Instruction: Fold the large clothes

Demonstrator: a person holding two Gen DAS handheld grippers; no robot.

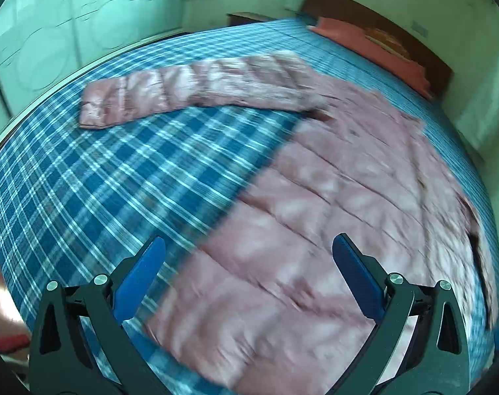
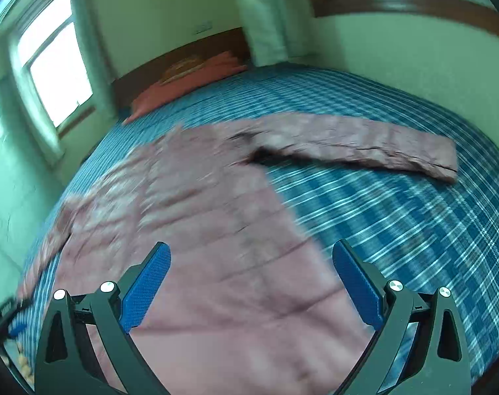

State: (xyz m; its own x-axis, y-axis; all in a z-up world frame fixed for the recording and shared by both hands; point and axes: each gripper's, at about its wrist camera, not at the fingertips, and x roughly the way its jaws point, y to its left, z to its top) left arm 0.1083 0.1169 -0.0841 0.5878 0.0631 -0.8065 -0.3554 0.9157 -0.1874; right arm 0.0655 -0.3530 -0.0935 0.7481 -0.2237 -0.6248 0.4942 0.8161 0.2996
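Observation:
A pink quilted puffer jacket (image 1: 331,204) lies flat on the blue plaid bed (image 1: 117,171). In the left wrist view one sleeve (image 1: 183,92) stretches out to the left. My left gripper (image 1: 249,263) is open and empty, above the jacket's lower left edge. In the right wrist view the jacket body (image 2: 200,230) fills the middle and the other sleeve (image 2: 364,144) stretches to the right. My right gripper (image 2: 251,273) is open and empty, above the jacket's lower right part. Both views are blurred by motion.
Orange-red pillows (image 1: 374,46) lie at the wooden headboard (image 2: 190,52). A white wardrobe (image 1: 68,33) stands beyond the bed's left side. Windows (image 2: 58,62) and curtains (image 2: 265,16) line the walls. Bare plaid sheet (image 2: 413,230) lies right of the jacket.

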